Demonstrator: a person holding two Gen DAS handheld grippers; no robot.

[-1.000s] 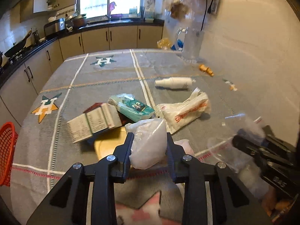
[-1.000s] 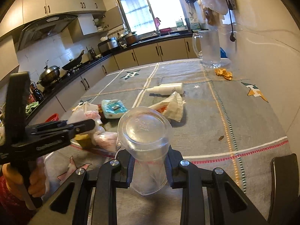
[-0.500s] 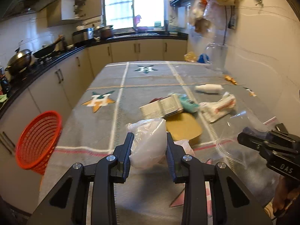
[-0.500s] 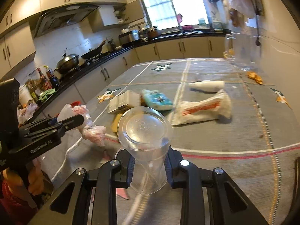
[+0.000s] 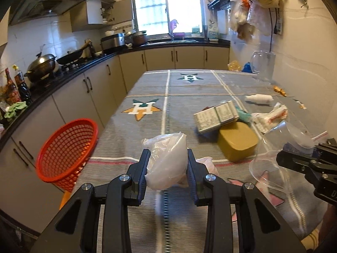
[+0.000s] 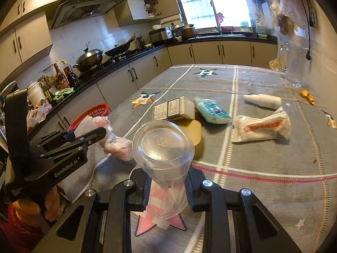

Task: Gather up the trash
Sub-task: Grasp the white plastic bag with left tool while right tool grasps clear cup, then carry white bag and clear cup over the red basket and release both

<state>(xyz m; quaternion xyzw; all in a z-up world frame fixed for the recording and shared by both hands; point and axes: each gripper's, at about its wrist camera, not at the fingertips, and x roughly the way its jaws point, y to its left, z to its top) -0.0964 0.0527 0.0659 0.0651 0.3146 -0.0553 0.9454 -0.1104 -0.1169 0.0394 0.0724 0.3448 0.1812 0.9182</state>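
My left gripper (image 5: 166, 164) is shut on a crumpled white plastic bag (image 5: 166, 160) and holds it above the table's near edge. It also shows in the right wrist view (image 6: 92, 131) with the bag (image 6: 111, 141) hanging from it. My right gripper (image 6: 167, 187) is shut on a clear plastic cup (image 6: 163, 147), squeezed near its rim with its base toward the camera. The cup also shows in the left wrist view (image 5: 273, 158). A red mesh basket (image 5: 65, 149) stands to the left, beside the table and below its edge.
On the grey tablecloth (image 5: 168, 109) lie a printed carton (image 5: 217, 117), a tan lid (image 5: 237, 141), a teal packet (image 6: 211, 110), a white wrapper with red print (image 6: 261, 126) and a white bottle (image 6: 263, 100). A clear jug (image 5: 263, 65) stands by the right wall. Cabinets (image 5: 69, 97) run along the left.
Both grippers have swung left with their loads. The red basket has come further into the left wrist view, and the table trash has shifted right.
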